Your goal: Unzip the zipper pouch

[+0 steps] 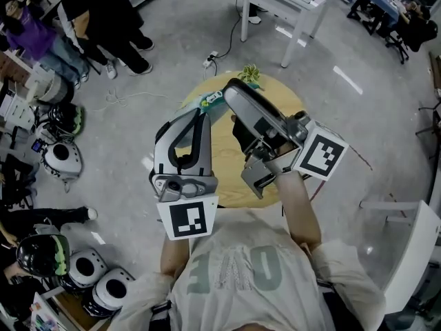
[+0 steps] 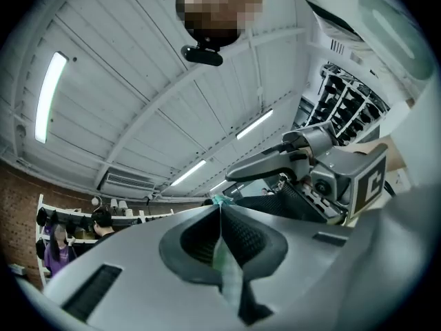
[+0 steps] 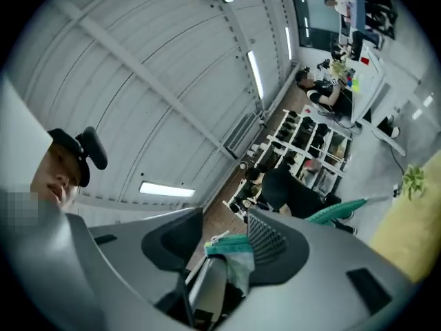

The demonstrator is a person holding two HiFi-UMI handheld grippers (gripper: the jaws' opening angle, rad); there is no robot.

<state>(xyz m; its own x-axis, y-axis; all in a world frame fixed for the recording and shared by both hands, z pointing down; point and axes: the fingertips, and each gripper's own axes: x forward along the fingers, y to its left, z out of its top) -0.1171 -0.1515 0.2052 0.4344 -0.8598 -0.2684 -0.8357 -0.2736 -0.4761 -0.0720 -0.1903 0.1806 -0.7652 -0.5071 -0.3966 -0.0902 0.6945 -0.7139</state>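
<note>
The zipper pouch (image 1: pixel 210 101) is a thin, pale see-through bag with a teal zipper band, held up in the air over the round wooden table (image 1: pixel 227 181). My left gripper (image 1: pixel 200 112) points upward and is shut on the pouch's edge (image 2: pixel 226 264), which shows pinched between its pads. My right gripper (image 1: pixel 234 112) meets it from the right and stands open. In the right gripper view the teal zipper end (image 3: pixel 231 245) with its small pull lies in the wide gap between the jaws, close to the right pad (image 3: pixel 270 243). Most of the pouch is hidden behind the grippers.
A small green plant (image 1: pixel 249 73) stands at the table's far edge. Several helmets (image 1: pixel 62 158) lie on the floor at the left, and people (image 1: pixel 103 19) stand at the back left. A white table (image 1: pixel 293 2) is behind and a white chair (image 1: pixel 413 254) at the right.
</note>
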